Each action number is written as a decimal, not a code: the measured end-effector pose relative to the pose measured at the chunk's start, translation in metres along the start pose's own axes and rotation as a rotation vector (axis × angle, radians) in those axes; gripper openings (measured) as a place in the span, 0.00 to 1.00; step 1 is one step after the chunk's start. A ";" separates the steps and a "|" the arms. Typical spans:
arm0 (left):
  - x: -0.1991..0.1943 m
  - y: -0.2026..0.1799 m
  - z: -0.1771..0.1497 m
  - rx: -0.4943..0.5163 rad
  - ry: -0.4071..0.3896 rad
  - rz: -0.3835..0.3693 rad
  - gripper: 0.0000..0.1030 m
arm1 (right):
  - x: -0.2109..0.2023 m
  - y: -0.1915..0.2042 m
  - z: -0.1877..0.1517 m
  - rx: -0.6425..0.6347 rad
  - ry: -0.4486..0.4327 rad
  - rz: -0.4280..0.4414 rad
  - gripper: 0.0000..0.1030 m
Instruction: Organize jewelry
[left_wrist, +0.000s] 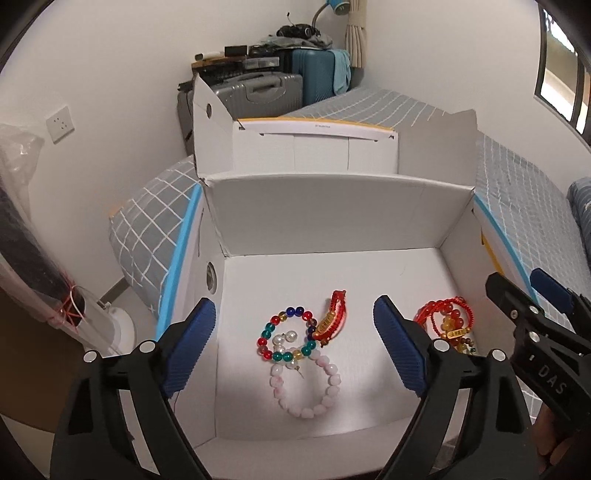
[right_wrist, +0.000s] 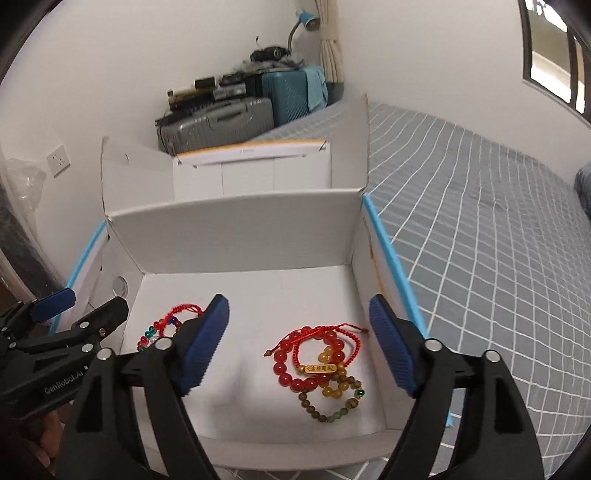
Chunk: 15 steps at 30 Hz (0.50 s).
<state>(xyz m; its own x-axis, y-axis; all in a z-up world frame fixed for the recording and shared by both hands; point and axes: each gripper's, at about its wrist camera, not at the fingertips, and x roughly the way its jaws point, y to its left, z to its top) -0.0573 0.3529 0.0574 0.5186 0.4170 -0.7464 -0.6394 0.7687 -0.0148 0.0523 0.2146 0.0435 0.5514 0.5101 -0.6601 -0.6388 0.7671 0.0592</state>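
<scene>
An open white box (left_wrist: 332, 221) holds the jewelry. In the left wrist view a multicolour bead bracelet (left_wrist: 275, 325), a pink bead bracelet (left_wrist: 325, 398), white pearl pieces (left_wrist: 282, 338) and a red cord bracelet with a gold charm (left_wrist: 332, 317) lie on the box floor. My left gripper (left_wrist: 301, 345) is open above them, empty. In the right wrist view a red bead bracelet (right_wrist: 284, 365), a red cord bracelet with a gold charm (right_wrist: 321, 367) and an olive bead bracelet (right_wrist: 332, 410) lie in a pile. My right gripper (right_wrist: 299, 345) is open above that pile, empty.
A second open white box (left_wrist: 314, 147) stands behind the first. Both sit on a grey checked bed (right_wrist: 480, 258). Suitcases (left_wrist: 266, 92) are stacked by the far wall. My right gripper shows at the right edge of the left wrist view (left_wrist: 532, 310).
</scene>
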 end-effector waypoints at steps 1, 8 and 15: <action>-0.003 0.001 0.000 -0.004 -0.008 -0.004 0.88 | -0.004 -0.002 -0.001 0.001 -0.009 -0.003 0.76; -0.046 -0.003 -0.020 -0.015 -0.125 -0.055 0.95 | -0.031 -0.013 -0.016 -0.004 -0.082 -0.030 0.91; -0.065 -0.005 -0.048 -0.016 -0.151 -0.092 0.95 | -0.057 -0.022 -0.044 0.015 -0.123 -0.046 0.93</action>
<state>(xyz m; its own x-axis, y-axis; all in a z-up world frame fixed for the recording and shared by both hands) -0.1151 0.2981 0.0739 0.6536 0.4147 -0.6331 -0.5939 0.7996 -0.0894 0.0111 0.1515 0.0471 0.6424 0.5173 -0.5654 -0.6038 0.7960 0.0423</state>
